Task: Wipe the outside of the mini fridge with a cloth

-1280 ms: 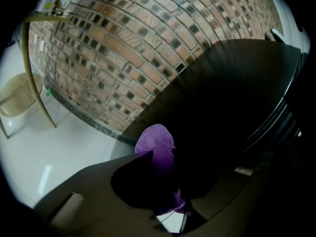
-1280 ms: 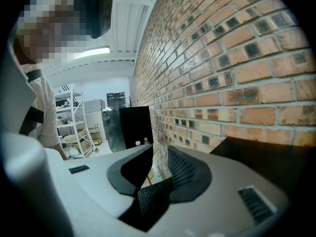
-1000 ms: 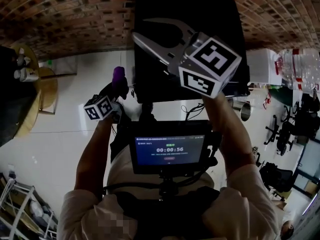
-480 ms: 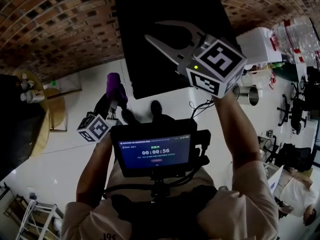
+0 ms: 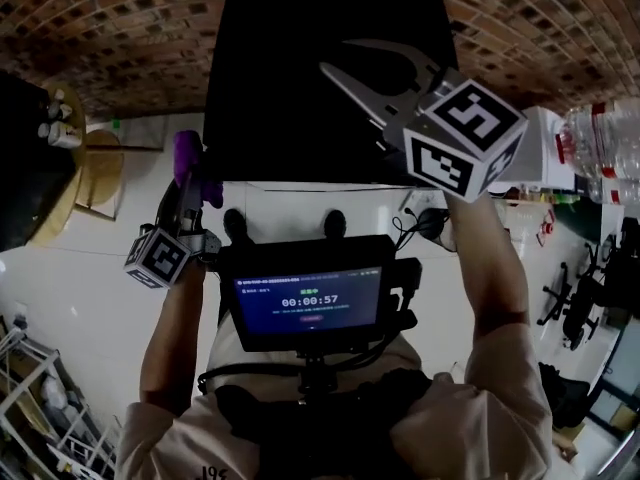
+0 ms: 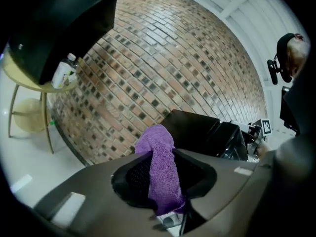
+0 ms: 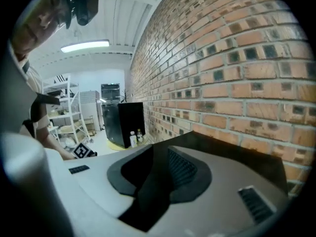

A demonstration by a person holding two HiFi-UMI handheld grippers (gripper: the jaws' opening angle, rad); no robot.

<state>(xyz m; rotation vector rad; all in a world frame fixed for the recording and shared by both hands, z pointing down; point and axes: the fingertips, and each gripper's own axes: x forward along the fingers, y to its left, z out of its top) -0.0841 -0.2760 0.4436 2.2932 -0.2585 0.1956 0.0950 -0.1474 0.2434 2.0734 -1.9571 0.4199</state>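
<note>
The black mini fridge (image 5: pixel 300 78) stands against the brick wall, seen from above in the head view. My left gripper (image 5: pixel 185 183) is at the fridge's left front corner, shut on a purple cloth (image 5: pixel 187 160) that sticks up past its tips. In the left gripper view the cloth (image 6: pixel 160 172) hangs between the jaws of the left gripper (image 6: pixel 160 149), with the fridge (image 6: pixel 197 130) ahead to the right. My right gripper (image 5: pixel 335 56) hovers over the fridge's top with its jaws apart and nothing in them. The right gripper (image 7: pixel 158 149) shows only the fridge's black top (image 7: pixel 237 154) past its jaws.
A yellow round table (image 5: pixel 88 168) with small bottles (image 5: pixel 55 133) and a black cabinet (image 7: pixel 121 120) stands to the left. A white box (image 5: pixel 545 158) and water bottles (image 5: pixel 605 138) sit right of the fridge. A monitor (image 5: pixel 312 293) rides on the person's chest. A wire rack (image 5: pixel 40 408) is at lower left.
My left gripper has risen with the cloth and swung left toward the fridge's corner. My right gripper has slid right across the fridge's top. Both jaws kept their width.
</note>
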